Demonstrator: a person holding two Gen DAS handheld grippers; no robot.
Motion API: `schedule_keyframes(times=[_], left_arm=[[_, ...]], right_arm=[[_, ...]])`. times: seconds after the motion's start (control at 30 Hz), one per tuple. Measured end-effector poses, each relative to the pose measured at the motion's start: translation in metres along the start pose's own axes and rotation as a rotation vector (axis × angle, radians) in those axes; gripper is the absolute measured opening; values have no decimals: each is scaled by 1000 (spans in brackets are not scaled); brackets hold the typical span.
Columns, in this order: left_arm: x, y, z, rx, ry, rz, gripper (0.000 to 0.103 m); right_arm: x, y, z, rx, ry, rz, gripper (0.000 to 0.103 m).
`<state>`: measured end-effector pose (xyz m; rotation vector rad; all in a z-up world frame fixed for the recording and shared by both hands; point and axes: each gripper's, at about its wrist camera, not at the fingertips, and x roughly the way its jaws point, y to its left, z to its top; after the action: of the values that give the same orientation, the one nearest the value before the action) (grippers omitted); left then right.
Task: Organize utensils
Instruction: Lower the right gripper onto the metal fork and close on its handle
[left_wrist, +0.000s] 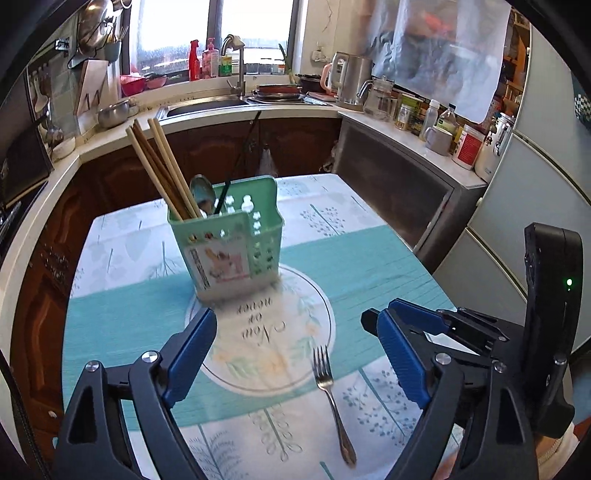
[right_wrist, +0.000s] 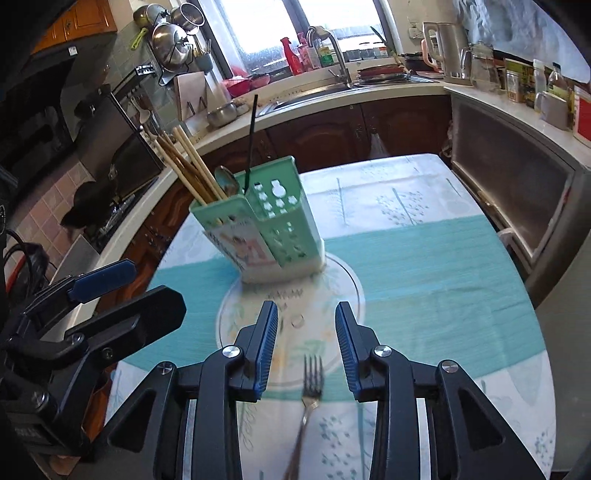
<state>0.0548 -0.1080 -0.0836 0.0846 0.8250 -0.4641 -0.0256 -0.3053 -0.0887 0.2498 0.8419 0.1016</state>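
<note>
A green perforated utensil holder (left_wrist: 229, 243) (right_wrist: 266, 236) stands upright on the table's patterned cloth. In it are several wooden chopsticks (left_wrist: 159, 166) (right_wrist: 192, 170), a metal spoon (left_wrist: 202, 194) (right_wrist: 225, 182) and a thin black stick (right_wrist: 252, 140). A metal fork (left_wrist: 328, 387) (right_wrist: 312, 380) lies flat on the cloth nearer to me, tines toward the holder. My left gripper (left_wrist: 291, 321) is wide open with nothing held. My right gripper (right_wrist: 306, 310) stands open above the fork, its pads apart from it.
The table (left_wrist: 369, 266) sits in a kitchen corner. Behind it a counter holds a sink (left_wrist: 207, 105), kettle (left_wrist: 351, 81), jars and bottles. A steel cabinet (left_wrist: 399, 192) and a fridge (left_wrist: 535, 206) stand to the right, a stove (right_wrist: 110, 206) to the left.
</note>
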Motion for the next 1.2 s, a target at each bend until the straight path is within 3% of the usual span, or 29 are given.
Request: schedule_keyframes(times=[0.27, 0.4, 0.6, 0.8, 1.2], left_arm=[[6, 2, -35, -63, 51, -23, 88], [19, 6, -50, -93, 109, -52, 88], [34, 9, -70, -81, 163, -29, 88], [47, 18, -88, -76, 202, 25, 88], [64, 44, -101, -157, 234, -9, 88]], right_arm=[[-12, -22, -43, 12, 82, 15, 33], [-2, -30, -59, 11, 132, 1, 33], [21, -32, -75, 26, 202, 6, 33], [42, -23, -77, 7, 242, 12, 33], [88, -4, -66, -79, 245, 5, 33]])
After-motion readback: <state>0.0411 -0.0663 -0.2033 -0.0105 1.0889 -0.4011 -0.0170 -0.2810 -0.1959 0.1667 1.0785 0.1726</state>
